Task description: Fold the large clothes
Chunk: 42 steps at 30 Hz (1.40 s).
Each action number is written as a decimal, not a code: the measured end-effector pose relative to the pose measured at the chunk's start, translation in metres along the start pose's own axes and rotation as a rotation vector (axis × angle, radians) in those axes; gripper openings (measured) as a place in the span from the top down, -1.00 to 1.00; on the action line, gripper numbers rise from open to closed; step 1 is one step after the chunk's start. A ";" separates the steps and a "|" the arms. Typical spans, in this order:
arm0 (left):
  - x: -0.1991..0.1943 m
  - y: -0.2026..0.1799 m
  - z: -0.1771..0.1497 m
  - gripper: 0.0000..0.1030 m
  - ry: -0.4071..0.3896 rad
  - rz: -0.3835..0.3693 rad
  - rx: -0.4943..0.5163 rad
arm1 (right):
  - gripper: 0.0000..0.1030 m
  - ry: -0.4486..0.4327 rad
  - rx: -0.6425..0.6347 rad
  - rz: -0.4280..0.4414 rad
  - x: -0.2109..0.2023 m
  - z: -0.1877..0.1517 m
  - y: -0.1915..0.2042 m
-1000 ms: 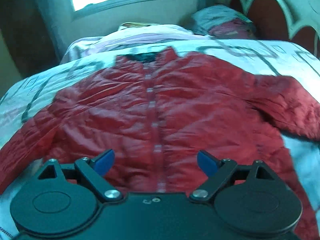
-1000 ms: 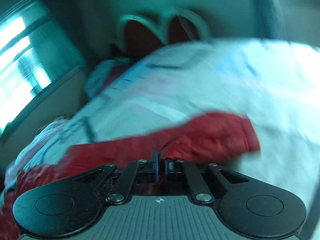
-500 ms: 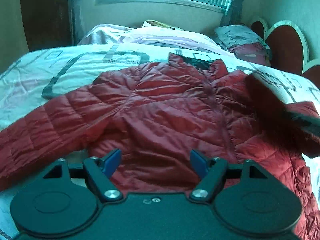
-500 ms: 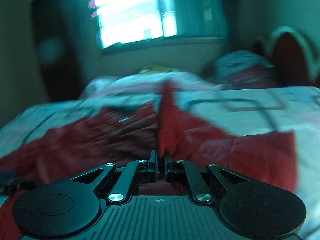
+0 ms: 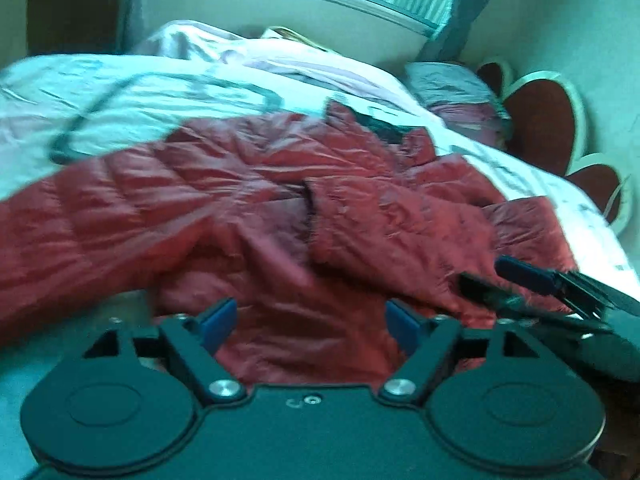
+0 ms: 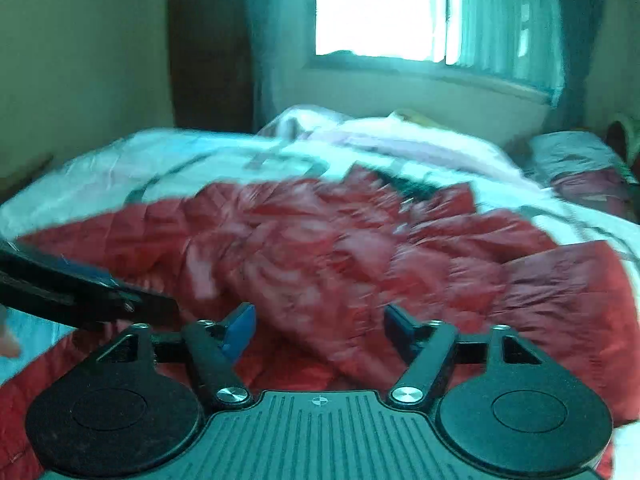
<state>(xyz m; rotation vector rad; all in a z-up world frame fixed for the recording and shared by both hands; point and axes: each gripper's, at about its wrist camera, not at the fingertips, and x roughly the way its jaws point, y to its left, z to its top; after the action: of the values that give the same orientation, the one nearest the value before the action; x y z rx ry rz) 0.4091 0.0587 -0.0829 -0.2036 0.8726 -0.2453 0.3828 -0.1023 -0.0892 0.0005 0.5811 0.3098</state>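
A red quilted jacket [image 5: 280, 208] lies front-up on the bed, collar toward the window. Its right sleeve [image 5: 384, 240] is folded across the chest; its left sleeve [image 5: 80, 232] stretches out to the left. My left gripper [image 5: 310, 320] is open and empty above the jacket's lower hem. My right gripper [image 6: 318, 326] is open and empty over the same hem area of the jacket [image 6: 360, 248], and shows at the right in the left wrist view [image 5: 516, 280]. The left gripper's fingers [image 6: 80, 284] show at the left of the right wrist view.
The bed has a white cover with dark line patterns [image 5: 160, 92]. A bundled pale blanket [image 5: 260, 52] and a pillow [image 5: 448, 84] lie at the far end under the window. A red scalloped headboard [image 5: 548, 120] stands at the right.
My right gripper carried the right sleeve across the jacket's chest and let it go; its jaws went from shut to open. My left gripper shifted left and stayed open.
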 end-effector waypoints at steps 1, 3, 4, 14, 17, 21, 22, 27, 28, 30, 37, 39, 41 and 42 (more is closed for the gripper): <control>0.008 -0.002 0.002 -0.44 0.007 -0.010 -0.003 | 0.21 -0.011 0.036 -0.034 -0.012 0.002 -0.009; 0.025 -0.003 0.009 -0.38 0.022 -0.037 -0.021 | 0.27 -0.045 0.124 -0.120 -0.026 0.003 -0.039; 0.033 -0.003 0.012 -0.36 0.026 -0.054 -0.034 | 0.27 -0.058 0.173 -0.169 -0.034 0.002 -0.057; 0.047 -0.010 0.032 0.78 -0.069 -0.029 -0.028 | 0.61 -0.045 0.452 -0.375 -0.075 -0.014 -0.168; 0.023 -0.005 0.030 0.78 -0.156 0.066 -0.004 | 0.61 -0.038 0.451 -0.342 -0.078 -0.017 -0.165; 0.027 0.010 0.023 0.78 -0.123 0.155 -0.005 | 0.61 0.073 0.365 -0.307 -0.041 -0.020 -0.156; 0.031 0.013 0.021 0.78 -0.103 0.164 -0.017 | 0.61 0.132 0.348 -0.325 -0.028 -0.025 -0.156; 0.038 0.011 0.013 0.77 -0.073 0.181 0.017 | 0.61 0.178 0.317 -0.341 -0.013 -0.033 -0.158; 0.037 0.012 0.012 0.76 -0.072 0.178 0.023 | 0.61 0.176 0.320 -0.333 -0.015 -0.032 -0.161; 0.030 0.013 0.012 0.50 -0.076 0.203 0.030 | 0.61 0.130 0.350 -0.323 -0.028 -0.027 -0.165; 0.023 -0.021 0.028 0.18 -0.197 0.247 0.176 | 0.61 0.057 0.337 -0.307 -0.020 0.011 -0.181; 0.043 -0.035 0.033 -0.05 -0.153 0.212 0.215 | 0.61 0.058 0.312 -0.309 -0.001 0.021 -0.186; 0.066 -0.044 0.034 -0.24 -0.121 0.219 0.248 | 0.61 0.092 0.304 -0.322 0.021 0.021 -0.195; 0.080 -0.045 0.032 -0.27 -0.090 0.232 0.261 | 0.61 0.122 0.311 -0.323 0.031 0.018 -0.200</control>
<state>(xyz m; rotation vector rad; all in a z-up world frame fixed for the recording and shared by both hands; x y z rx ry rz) 0.4775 -0.0054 -0.1081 0.1287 0.7591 -0.1302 0.4750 -0.2829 -0.1082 0.1866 0.7345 -0.0966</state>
